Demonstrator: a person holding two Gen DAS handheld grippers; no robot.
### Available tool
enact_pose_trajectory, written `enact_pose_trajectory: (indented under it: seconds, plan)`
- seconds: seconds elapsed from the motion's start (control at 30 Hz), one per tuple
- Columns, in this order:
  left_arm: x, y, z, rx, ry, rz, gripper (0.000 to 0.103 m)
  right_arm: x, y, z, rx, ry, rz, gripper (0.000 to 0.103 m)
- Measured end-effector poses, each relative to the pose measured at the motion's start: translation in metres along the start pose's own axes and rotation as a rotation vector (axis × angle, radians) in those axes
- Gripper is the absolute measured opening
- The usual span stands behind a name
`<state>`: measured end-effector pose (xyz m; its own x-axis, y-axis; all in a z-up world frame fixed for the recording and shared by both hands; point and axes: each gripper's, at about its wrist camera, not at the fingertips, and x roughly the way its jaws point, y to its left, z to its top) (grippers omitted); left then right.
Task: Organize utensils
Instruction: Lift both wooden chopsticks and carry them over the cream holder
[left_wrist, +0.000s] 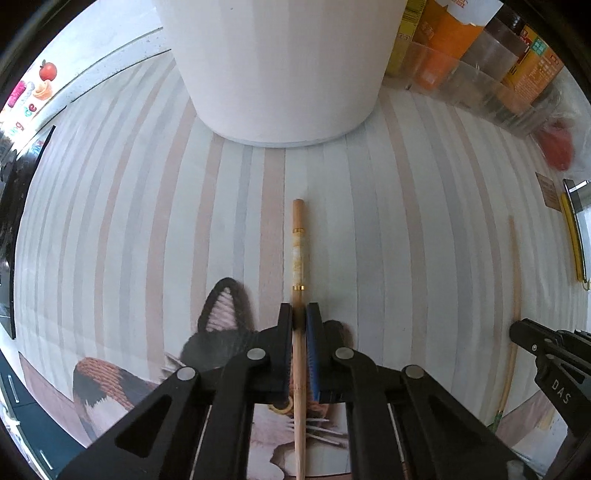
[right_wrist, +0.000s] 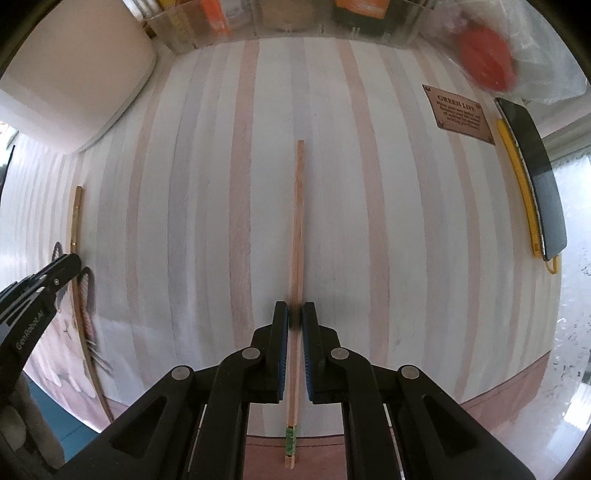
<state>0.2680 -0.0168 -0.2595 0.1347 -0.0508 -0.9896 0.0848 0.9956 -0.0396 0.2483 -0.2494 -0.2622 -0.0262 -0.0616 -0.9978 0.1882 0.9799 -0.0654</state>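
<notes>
I had the left gripper (left_wrist: 299, 314) clamped on the gold-banded bamboo chopstick (left_wrist: 297, 243); the right gripper (right_wrist: 295, 314) pinched the green-wrapped wooden chopstick (right_wrist: 297, 229), seemingly flat on the mat; I judged both needed lifting level toward the white cylindrical holder (left_wrist: 280, 66) at twelve o'clock.

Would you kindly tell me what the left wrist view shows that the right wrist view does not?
Only the left wrist view shows the red apple picture at the far left and the gold bands on the chopstick pinched in the left gripper. Only the right wrist view shows the brown label and the green-wrapped chopstick pinched in the right gripper whole. Both show the white pot, the striped mat and the phone.
</notes>
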Motion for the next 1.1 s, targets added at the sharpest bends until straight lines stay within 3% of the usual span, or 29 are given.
enact_pose_trajectory:
  seconds: [0.1, 0.37, 0.6, 0.67, 0.8, 0.83, 1.0, 1.1]
  plan:
    - [-0.017, -0.003, 0.003, -0.003, 0.026, -0.005, 0.005, 0.002, 0.011, 0.002, -0.011, 0.048, 0.067, 0.008]
    - [-0.011, -0.011, 0.005, 0.017, 0.059, -0.015, 0.005, 0.007, 0.032, 0.015, -0.090, 0.117, 0.049, 0.008]
    - [-0.012, -0.012, 0.005, 0.023, 0.068, -0.004, 0.005, 0.007, 0.046, 0.019, -0.121, 0.102, 0.009, 0.008]
    - [-0.008, -0.013, 0.004, 0.024, 0.076, -0.003, 0.005, 0.007, 0.054, 0.016, -0.129, 0.100, -0.001, 0.012]
    - [-0.007, -0.016, 0.007, 0.041, 0.084, 0.001, 0.005, 0.005, 0.064, 0.010, -0.137, 0.103, 0.038, 0.046]
    - [-0.007, -0.016, 0.008, 0.041, 0.084, 0.000, 0.005, 0.005, 0.071, 0.008, -0.148, 0.099, 0.024, 0.047]
    - [-0.006, -0.018, 0.009, 0.050, 0.083, -0.011, 0.005, 0.002, 0.090, 0.002, -0.167, 0.045, -0.007, 0.031]
    - [-0.004, -0.019, 0.009, 0.055, 0.082, -0.006, 0.005, 0.000, 0.086, -0.002, -0.132, 0.024, -0.012, 0.008]
